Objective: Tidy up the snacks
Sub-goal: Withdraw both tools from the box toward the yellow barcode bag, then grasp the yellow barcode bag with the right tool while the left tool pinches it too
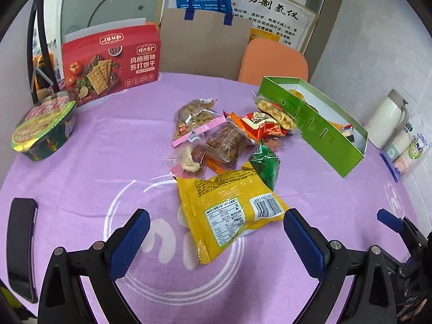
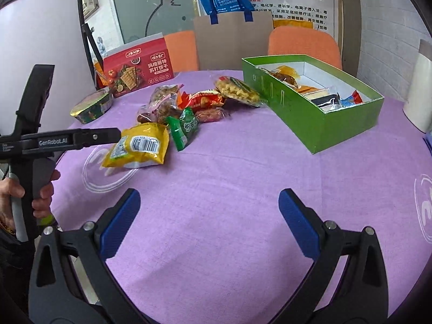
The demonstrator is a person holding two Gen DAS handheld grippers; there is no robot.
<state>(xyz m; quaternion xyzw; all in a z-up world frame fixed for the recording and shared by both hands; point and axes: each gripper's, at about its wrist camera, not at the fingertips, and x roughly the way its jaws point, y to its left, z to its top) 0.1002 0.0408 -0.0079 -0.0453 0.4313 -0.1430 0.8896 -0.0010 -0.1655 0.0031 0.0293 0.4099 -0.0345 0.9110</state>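
On the purple tablecloth we note a loose pile of wrapped snacks near the middle of the round table. Nearest our left gripper lies a yellow snack packet, barcode side up, its lower end between the blue finger pads; the fingers stand wide apart and we see neither pad touching the packet. In the right wrist view the left gripper's black body reaches in from the left, a hand on its handle, its tip at the yellow packet's edge.

Behind the yellow packet we record a green packet touching it, then a clear-wrapped brown cake, a pink-edged bag of nuts, an orange-red packet and a clear bag of yellow puffs that leans against the green box.

The green box is open, to the right of the pile, with several packets already lying inside it.

Our right gripper hovers over bare cloth, fingers spread wide, holding nothing, well apart from the pile.

Elsewhere: a red cracker box upright at the far left, an instant noodle bowl just in front of it, a white thermos at the right edge, two orange chairs beyond the table.
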